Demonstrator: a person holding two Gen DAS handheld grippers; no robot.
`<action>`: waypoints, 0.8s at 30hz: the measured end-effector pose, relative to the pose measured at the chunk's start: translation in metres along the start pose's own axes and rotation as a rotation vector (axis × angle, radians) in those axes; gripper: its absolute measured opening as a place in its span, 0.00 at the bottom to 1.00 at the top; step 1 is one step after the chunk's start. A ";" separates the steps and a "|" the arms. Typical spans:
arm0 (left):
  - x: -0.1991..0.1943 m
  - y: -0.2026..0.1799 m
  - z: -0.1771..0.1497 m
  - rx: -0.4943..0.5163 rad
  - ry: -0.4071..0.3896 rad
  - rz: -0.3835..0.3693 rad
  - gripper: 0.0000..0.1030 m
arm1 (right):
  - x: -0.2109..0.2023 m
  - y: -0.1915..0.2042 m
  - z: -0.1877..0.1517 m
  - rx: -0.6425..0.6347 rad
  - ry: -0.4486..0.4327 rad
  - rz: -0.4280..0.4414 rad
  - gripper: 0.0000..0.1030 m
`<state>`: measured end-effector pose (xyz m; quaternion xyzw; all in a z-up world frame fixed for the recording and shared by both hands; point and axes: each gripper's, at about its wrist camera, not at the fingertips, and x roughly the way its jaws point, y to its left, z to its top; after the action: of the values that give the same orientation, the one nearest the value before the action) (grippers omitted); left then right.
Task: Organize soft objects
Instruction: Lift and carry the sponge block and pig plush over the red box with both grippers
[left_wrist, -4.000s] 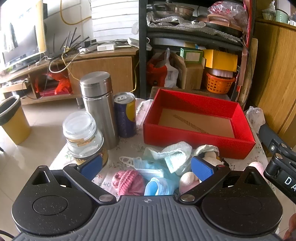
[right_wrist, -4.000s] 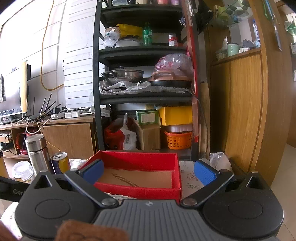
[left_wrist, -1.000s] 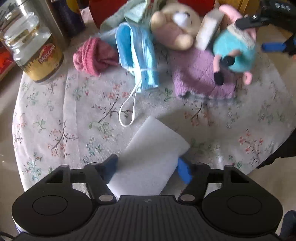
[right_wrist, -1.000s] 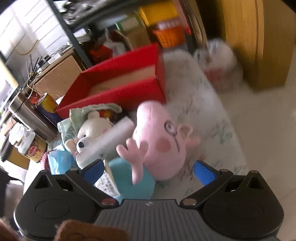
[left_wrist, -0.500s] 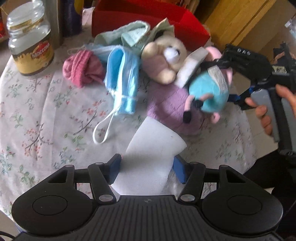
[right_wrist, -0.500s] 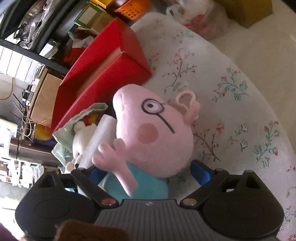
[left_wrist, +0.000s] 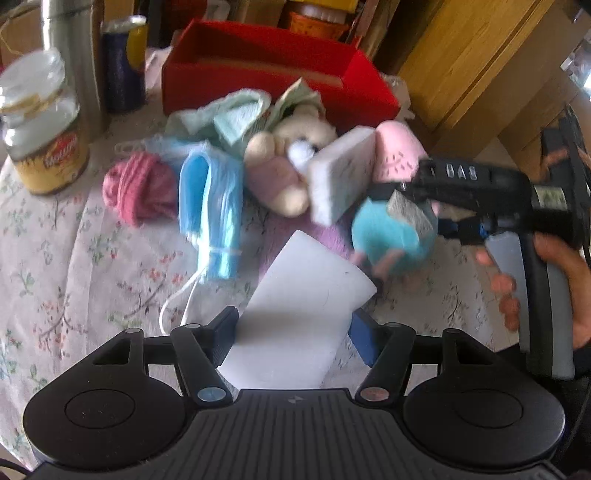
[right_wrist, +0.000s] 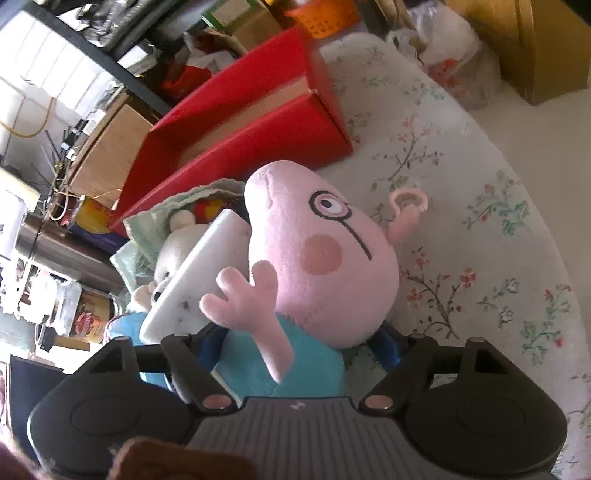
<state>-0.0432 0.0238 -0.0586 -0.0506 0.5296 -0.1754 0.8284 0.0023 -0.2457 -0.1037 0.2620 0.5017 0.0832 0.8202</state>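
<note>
Both pickups are under way. The left gripper holds a white sponge, fingers easing apart; the right gripper closes on the pig plush near the red box. Next: carry both there.

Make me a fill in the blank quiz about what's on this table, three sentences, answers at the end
The left tool has a flat ____ foam sheet between its fingers.
The right tool is closing around a plush pig wearing a ____ shirt.
The open box behind the pile of soft toys is ____.

Missing words: white; blue; red
</note>
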 end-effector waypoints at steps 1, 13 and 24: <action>-0.001 -0.002 0.001 0.004 -0.012 0.006 0.63 | -0.004 0.002 -0.002 -0.018 -0.008 0.005 0.50; -0.010 -0.006 0.017 -0.028 -0.088 0.018 0.64 | -0.052 0.007 -0.016 -0.040 -0.072 0.052 0.50; -0.033 -0.010 0.042 -0.109 -0.239 -0.007 0.65 | -0.098 0.013 -0.017 -0.012 -0.167 0.128 0.50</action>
<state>-0.0200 0.0215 -0.0097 -0.1177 0.4354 -0.1419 0.8812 -0.0585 -0.2677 -0.0265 0.2947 0.4132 0.1165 0.8537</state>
